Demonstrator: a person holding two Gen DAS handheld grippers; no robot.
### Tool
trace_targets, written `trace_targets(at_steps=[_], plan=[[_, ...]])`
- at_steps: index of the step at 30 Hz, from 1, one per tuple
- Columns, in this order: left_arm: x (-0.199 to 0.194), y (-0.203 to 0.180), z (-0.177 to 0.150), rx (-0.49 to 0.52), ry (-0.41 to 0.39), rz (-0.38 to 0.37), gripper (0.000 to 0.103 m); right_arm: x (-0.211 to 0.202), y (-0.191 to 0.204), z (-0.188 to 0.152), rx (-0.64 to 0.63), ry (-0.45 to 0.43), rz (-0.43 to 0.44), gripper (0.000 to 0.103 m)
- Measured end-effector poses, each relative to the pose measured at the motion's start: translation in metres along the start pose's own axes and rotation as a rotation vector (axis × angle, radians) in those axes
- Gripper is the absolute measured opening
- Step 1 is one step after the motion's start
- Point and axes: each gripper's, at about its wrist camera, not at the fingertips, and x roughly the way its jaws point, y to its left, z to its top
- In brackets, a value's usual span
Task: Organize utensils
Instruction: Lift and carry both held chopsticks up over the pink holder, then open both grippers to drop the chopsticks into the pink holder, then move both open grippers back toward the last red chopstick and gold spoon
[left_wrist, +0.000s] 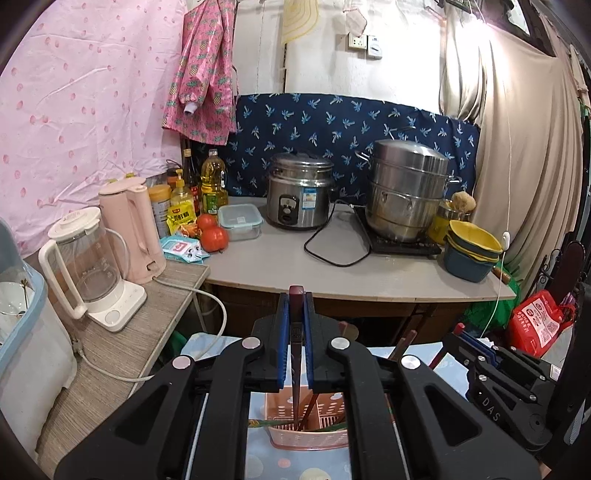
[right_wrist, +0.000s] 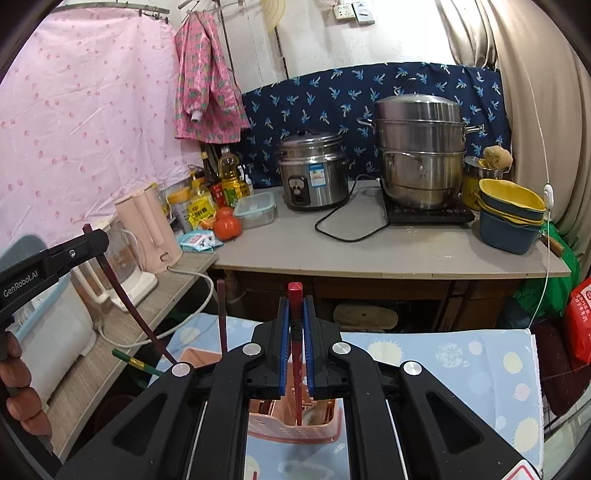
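Observation:
In the left wrist view my left gripper is shut on a dark maroon chopstick. The chopstick stands upright with its tip down in the pink slotted utensil basket. In the right wrist view my right gripper is shut on a red chopstick, whose tip reaches into the same basket. The left gripper shows at the left there with its dark chopstick slanting toward the basket. Another dark chopstick stands in the basket, and a green utensil sticks out at its left.
The basket rests on a blue patterned cloth. Beyond it is a grey counter with a rice cooker, a steel steamer pot, stacked bowls and tomatoes. Kettles stand on the left side table.

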Motion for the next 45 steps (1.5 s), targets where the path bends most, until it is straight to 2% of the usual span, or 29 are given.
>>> trace_targets(at_steps=[3,4,5,7,8,18,34,41,45], plan=[[0.005,-0.002,-0.004,0.003,0.014,0.008,0.008,0.004,0.001,-0.001,-0.003,0.007,-0.005,0.008],[0.005,-0.002,-0.006,0.003,0.012,0.014,0.009,0.003,0.001,-0.002,-0.004,0.003,-0.007,0.013],[0.006,-0.001,-0.008,0.003,0.014,0.023,0.013,0.002,0.001,-0.003,-0.004,0.002,-0.011,0.019],[0.006,-0.001,-0.011,0.0,0.015,0.033,0.032,0.0,0.001,-0.004,-0.001,-0.005,-0.008,0.026],[0.006,0.0,-0.011,-0.001,0.014,0.036,0.033,-0.002,0.001,-0.005,-0.001,-0.008,-0.009,0.026],[0.002,0.001,-0.03,0.003,0.048,0.04,0.033,-0.02,0.01,-0.02,-0.026,-0.006,0.0,0.026],[-0.034,-0.009,-0.06,0.027,0.071,0.017,0.033,-0.062,0.021,-0.051,-0.019,0.01,0.022,0.026],[-0.051,-0.011,-0.089,0.03,0.109,0.005,0.033,-0.084,0.028,-0.079,-0.031,0.034,0.02,0.026],[-0.058,-0.008,-0.114,0.03,0.15,0.001,0.033,-0.095,0.03,-0.108,-0.022,0.076,0.029,0.026]])
